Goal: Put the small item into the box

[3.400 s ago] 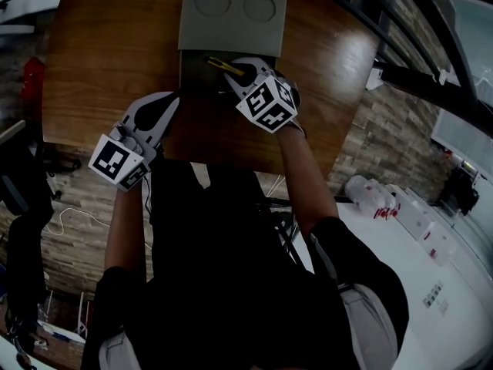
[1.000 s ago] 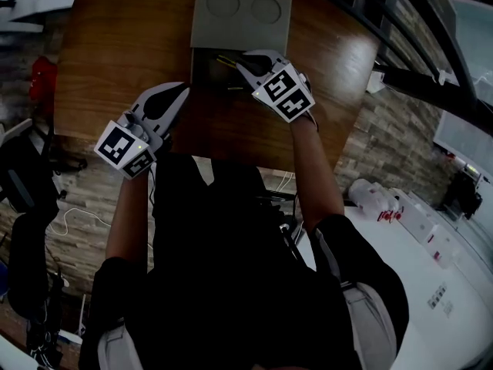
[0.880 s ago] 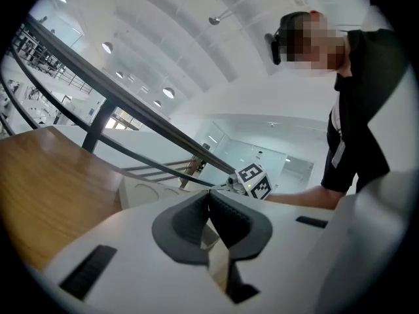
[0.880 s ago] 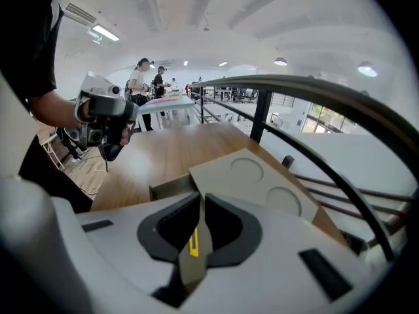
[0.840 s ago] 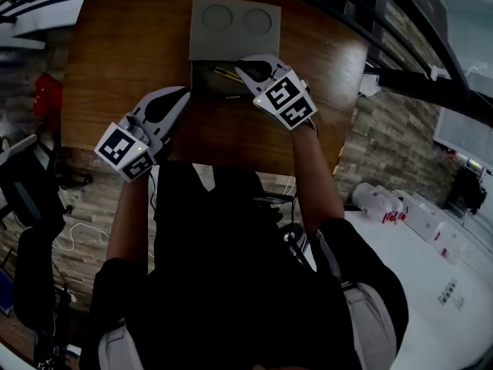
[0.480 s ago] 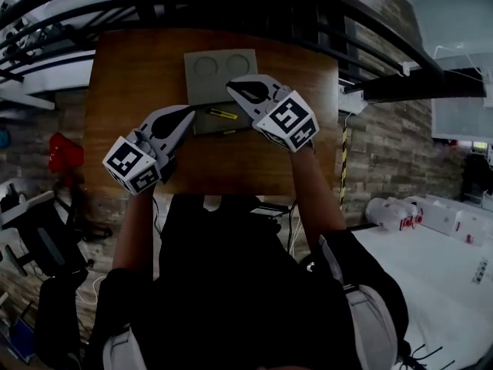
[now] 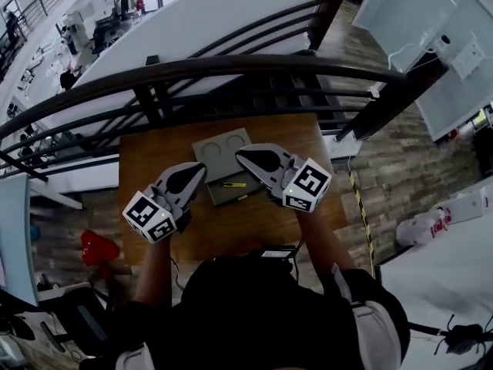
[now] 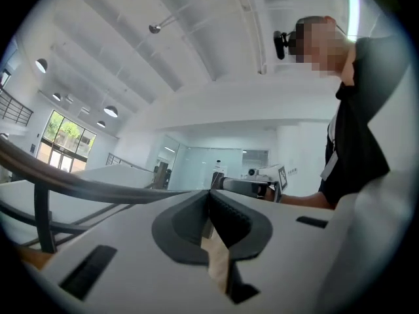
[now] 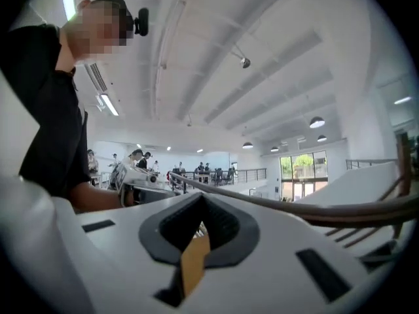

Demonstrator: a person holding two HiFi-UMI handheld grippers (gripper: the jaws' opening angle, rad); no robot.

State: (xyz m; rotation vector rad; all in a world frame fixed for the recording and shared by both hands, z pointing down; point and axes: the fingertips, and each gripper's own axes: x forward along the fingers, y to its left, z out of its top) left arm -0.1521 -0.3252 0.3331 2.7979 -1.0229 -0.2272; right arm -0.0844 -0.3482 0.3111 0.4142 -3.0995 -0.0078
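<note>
Lying inside the open grey box (image 7: 223,196) is the small yellow item (image 7: 233,184), near the box's back wall. The box sits at the middle of a wooden table (image 7: 146,160). Its lid (image 7: 223,145) is folded back beyond it and shows two round hollows.

From the head view, the left gripper (image 7: 202,168) hangs above the table just left of the box. The right gripper (image 7: 240,153) hangs over the lid's right part, and its body covers the box's right edge. Neither touches the item.

In the left gripper view the left gripper (image 8: 211,195) has its dark pads pressed together at the tip with nothing between them. The right gripper (image 9: 200,198) in its own view is closed and empty in the same way. Both cameras point out into a bright hall, and each catches the other gripper and the person's dark sleeve.

A curved black railing (image 7: 231,66) runs just behind the table, and a white sloping surface lies past it. A red thing (image 7: 96,249) lies on the floor at the left, and white bags (image 7: 420,226) lie at the right. Round ceiling lamps (image 9: 317,122) and tall windows (image 9: 298,169) show in the right gripper view.

The only print that can be made out is the black-and-white square pattern on the left marker cube (image 7: 150,216) and the right marker cube (image 7: 308,185).
</note>
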